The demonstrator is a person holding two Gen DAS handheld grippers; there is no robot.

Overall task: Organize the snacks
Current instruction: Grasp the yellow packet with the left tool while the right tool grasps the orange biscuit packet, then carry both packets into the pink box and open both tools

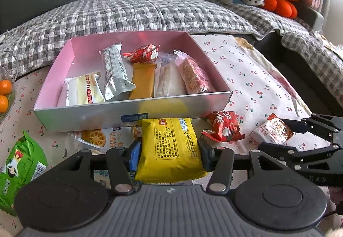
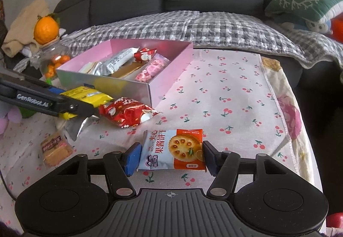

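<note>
A pink-lined box point(image 1: 218, 106) point(image 2: 169, 84) holds several wrapped snacks. My left gripper point(image 1: 169, 155) is shut on a yellow snack packet point(image 1: 169, 149), held just in front of the box's near wall; it also shows in the right wrist view point(image 2: 85, 95). My right gripper point(image 2: 170, 155) is shut on a white and orange jam biscuit packet point(image 2: 173, 149), which also shows in the left wrist view point(image 1: 271, 132), low over the cherry-print cloth. A red packet point(image 1: 223, 126) point(image 2: 126, 113) lies on the cloth between the grippers.
A green packet point(image 1: 19, 170) lies at the left, another biscuit packet point(image 1: 94, 138) under the left gripper. A brown cake packet point(image 2: 55, 149) lies on the cloth. A glass bowl of oranges point(image 1: 5, 95) point(image 2: 55, 61) stands left of the box. A sofa with a checked blanket point(image 1: 150, 11) runs behind.
</note>
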